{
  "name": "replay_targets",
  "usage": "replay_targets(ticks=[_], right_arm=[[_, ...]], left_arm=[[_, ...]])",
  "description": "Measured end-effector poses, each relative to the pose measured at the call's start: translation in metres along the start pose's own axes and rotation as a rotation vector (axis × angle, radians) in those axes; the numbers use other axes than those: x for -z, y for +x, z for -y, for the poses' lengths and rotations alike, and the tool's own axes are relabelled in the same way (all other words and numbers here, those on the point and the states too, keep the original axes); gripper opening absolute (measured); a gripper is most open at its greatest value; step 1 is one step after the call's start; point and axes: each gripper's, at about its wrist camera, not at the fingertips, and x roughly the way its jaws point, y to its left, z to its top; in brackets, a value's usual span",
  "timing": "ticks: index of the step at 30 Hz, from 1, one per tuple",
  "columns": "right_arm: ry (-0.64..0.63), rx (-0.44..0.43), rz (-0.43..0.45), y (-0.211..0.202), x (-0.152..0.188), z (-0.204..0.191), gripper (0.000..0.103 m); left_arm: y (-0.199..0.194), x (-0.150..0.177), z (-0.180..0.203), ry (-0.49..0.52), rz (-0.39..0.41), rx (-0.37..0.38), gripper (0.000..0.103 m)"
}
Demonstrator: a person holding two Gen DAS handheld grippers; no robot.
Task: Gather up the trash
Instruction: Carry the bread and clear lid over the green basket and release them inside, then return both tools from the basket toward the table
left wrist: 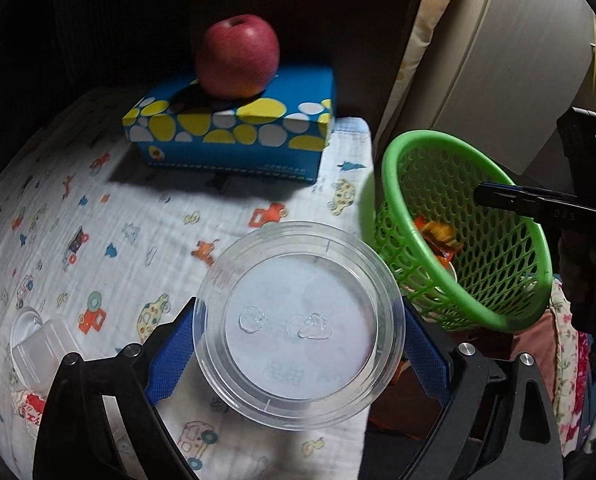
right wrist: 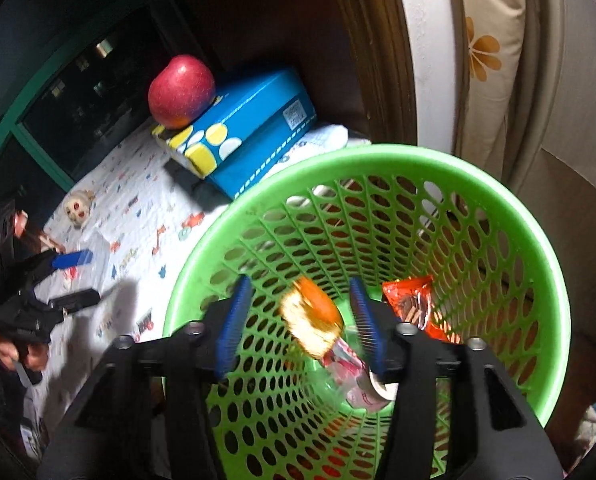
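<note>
My left gripper (left wrist: 299, 312) is shut on a round clear plastic lid (left wrist: 298, 364), its blue pads pressing both edges above the printed cloth. To its right stands the green mesh basket (left wrist: 397, 168) with an orange wrapper (left wrist: 437, 236) inside. My right gripper (right wrist: 299, 282) hangs over that basket (right wrist: 417, 156) with its jaws apart. A blurred orange and white scrap (right wrist: 311, 320) sits between the pads and touches neither. A red wrapper (right wrist: 413, 304) and a pink wrapper (right wrist: 349, 364) lie in the bottom of the basket.
A red apple (left wrist: 238, 56) rests on a blue spotted tissue box (left wrist: 234, 132) at the back of the cloth. A small clear cup (left wrist: 38, 344) lies at the left, and a doll head (right wrist: 78, 206) lies further out. Pale bedding (right wrist: 493, 60) rises behind the basket.
</note>
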Motion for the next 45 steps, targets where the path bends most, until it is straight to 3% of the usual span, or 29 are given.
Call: replay_targets(ticks=[12, 21, 28, 45], right_arm=[[-0.011, 0.044, 0.062, -0.041, 0.01, 0.013, 0.056], [0.009, 0.101, 0.076, -0.06, 0.027, 0.032, 0.061], [0.005, 0.126, 0.074, -0.068, 0.036, 0.037, 0.064], [-0.028, 0.11, 0.105, -0.075, 0.037, 0.012, 0.067]], left_arm=[[0.017, -0.039, 0.09, 0.11, 0.015, 0.045, 0.09], [0.051, -0.05, 0.132, 0.147, -0.035, 0.046, 0.09], [0.06, -0.049, 0.138, 0.128, -0.059, 0.056, 0.091], [0.022, -0.04, 0.116, 0.068, 0.013, 0.046, 0.093]])
